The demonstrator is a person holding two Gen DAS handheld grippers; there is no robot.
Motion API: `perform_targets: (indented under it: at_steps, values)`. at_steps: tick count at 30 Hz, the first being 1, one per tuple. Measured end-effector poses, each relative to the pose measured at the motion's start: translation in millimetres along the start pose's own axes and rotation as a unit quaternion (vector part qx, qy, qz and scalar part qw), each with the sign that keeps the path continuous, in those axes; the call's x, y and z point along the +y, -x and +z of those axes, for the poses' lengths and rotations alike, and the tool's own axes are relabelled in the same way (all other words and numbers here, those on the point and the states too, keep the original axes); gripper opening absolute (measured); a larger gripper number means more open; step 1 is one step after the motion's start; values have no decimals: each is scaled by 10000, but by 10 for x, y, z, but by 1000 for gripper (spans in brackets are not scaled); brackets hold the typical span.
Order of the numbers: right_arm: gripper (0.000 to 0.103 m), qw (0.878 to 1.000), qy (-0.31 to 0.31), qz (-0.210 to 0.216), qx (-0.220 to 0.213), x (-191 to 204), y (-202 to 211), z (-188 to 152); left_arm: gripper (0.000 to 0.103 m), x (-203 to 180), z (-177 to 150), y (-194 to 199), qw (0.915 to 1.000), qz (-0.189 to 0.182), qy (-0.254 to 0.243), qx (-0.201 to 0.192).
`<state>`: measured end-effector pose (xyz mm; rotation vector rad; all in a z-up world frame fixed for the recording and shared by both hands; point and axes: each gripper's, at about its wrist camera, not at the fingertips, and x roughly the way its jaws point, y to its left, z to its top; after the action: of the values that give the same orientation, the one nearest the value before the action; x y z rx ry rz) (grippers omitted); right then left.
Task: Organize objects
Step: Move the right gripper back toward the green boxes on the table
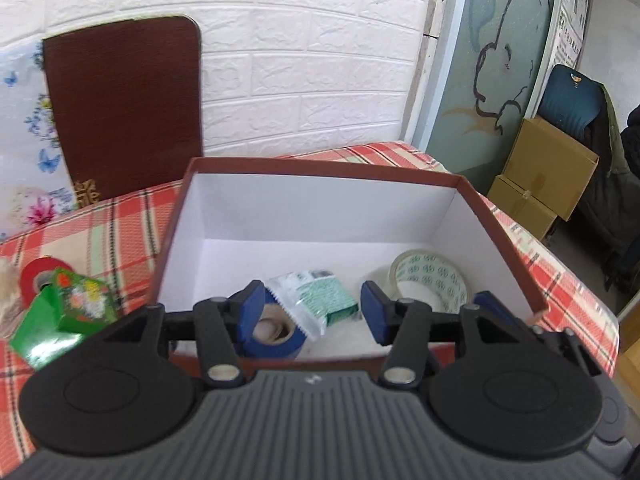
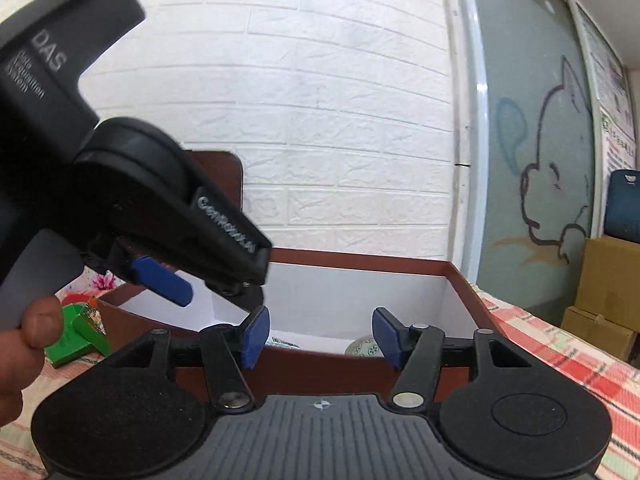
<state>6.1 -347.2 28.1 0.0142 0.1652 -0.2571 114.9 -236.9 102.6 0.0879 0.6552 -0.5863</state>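
A brown-rimmed box (image 1: 320, 168) with a white inside stands on the plaid cloth. In it lie a blue tape roll (image 1: 276, 340), a green-and-white packet (image 1: 316, 300) and a clear tape roll with green print (image 1: 432, 276). My left gripper (image 1: 314, 308) hovers open over the box's near side, with nothing between its pads. Left of the box lie a red tape roll (image 1: 36, 280) and a small green carton (image 1: 68, 312). My right gripper (image 2: 320, 336) is open and empty in front of the box's near wall (image 2: 320, 368). One blue pad (image 2: 164, 280) of the left gripper shows above the box.
A brown board (image 1: 124, 108) leans on the white brick wall behind the table. Cardboard boxes (image 1: 548, 172) and a blue chair (image 1: 568, 96) stand on the floor to the right. A person's thumb (image 2: 40, 324) holds the left gripper's handle. The plaid tablecloth (image 1: 100, 224) covers the table.
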Motion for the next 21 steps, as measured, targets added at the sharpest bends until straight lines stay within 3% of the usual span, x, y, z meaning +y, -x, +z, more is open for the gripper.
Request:
perform_targets:
  at_steps: [7,12,21]
  values:
    - [61,9993,-52,149,352,58,260,-185,62,66,-230,294,9990,381,-199,-79]
    - [61,9932,-105,568,1013,266,224,-352,62,225,-432,406,9983,569,-109,78]
    - [63,9814,217,1130,1535,758,353,-488,62,702,-857,419,9906,1239,219,529]
